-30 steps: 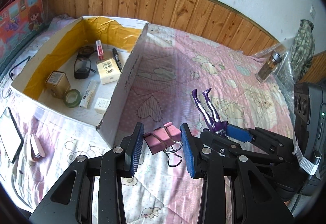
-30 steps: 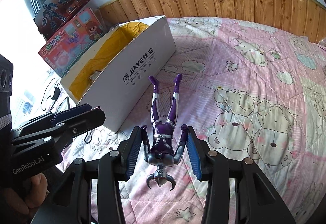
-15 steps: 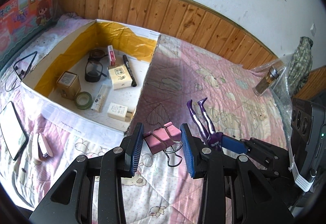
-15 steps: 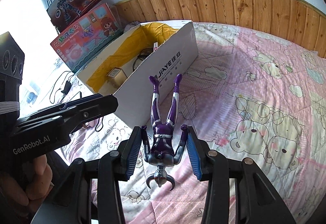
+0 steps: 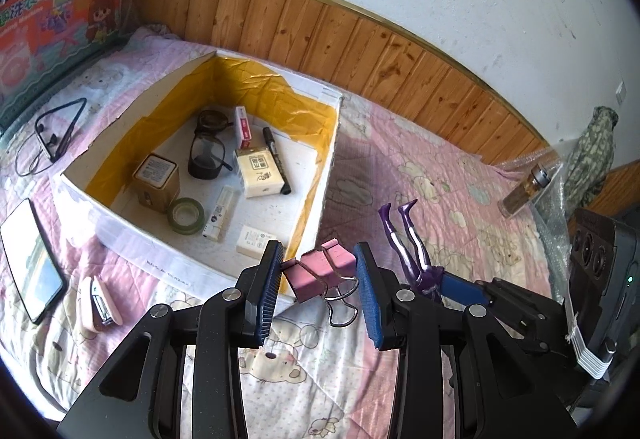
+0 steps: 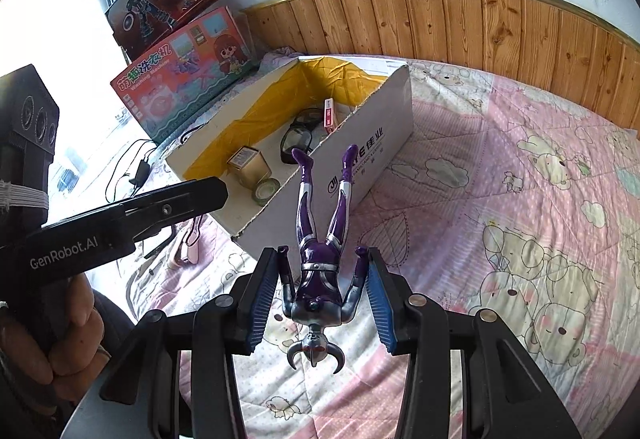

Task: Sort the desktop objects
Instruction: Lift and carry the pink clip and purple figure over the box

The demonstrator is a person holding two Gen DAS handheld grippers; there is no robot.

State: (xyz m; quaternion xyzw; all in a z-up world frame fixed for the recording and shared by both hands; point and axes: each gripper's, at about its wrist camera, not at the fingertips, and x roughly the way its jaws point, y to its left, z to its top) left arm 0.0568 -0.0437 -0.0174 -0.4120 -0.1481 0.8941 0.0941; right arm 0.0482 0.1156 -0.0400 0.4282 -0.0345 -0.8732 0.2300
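Left wrist view shows the pink binder clip (image 5: 322, 271) pinched between the pads of the left tool (image 5: 318, 289), low in the centre of the frame, its wire handles hanging down toward the bed quilt (image 5: 460, 175). Just above and left of it lies the open cardboard box (image 5: 120, 239), its near corner almost under the clip; inside lie glasses (image 5: 206, 155), a marker (image 5: 276, 159), a tape roll (image 5: 186, 215) and small cartons. A phone (image 5: 32, 259) and a pink stapler (image 5: 98, 303) rest on the quilt at lower left, outside the box.

In the right wrist view the right tool (image 6: 322, 297) grips the purple toy figure (image 6: 320, 259) by its arms, head down, legs pointing up the frame toward the box wall.

The step in hand looks like carrying both items to the box. To do it well, each tool should clear the box rim before letting go (the clip sits near the corner, where it could catch), and drop over a bare patch of the box floor, not onto the glasses. Releasing one item at a time would keep the two tools from colliding.
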